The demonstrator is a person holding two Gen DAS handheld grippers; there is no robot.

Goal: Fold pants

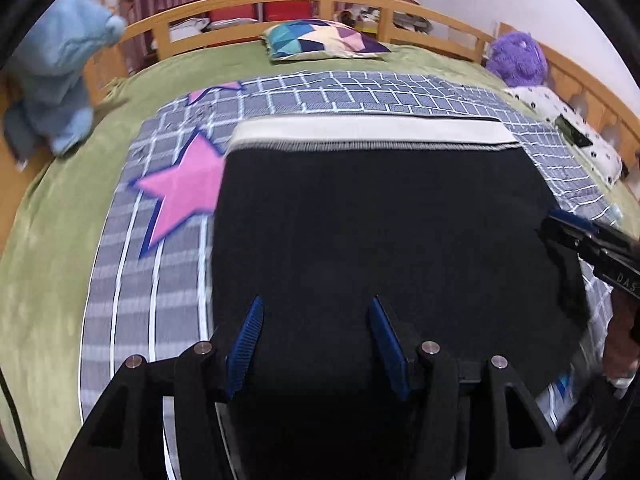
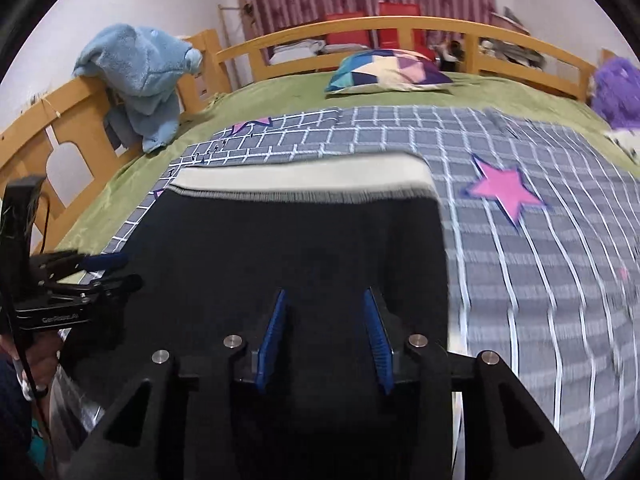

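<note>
**A:** Fingers on your left gripper (image 1: 316,344) and right gripper (image 2: 326,338) stand spread, nothing pinched, over the pants (image 1: 380,240).

**B:** Where do they lie?

**A:** Centre of both views, on the checked blanket (image 1: 360,96) on the bed (image 1: 60,240).

**B:** Progress?

**A:** They look folded to a compact block; perhaps one fold left. The pale waistband (image 1: 372,130) faces the top of the frame; which axis is longer I cannot tell.
</note>
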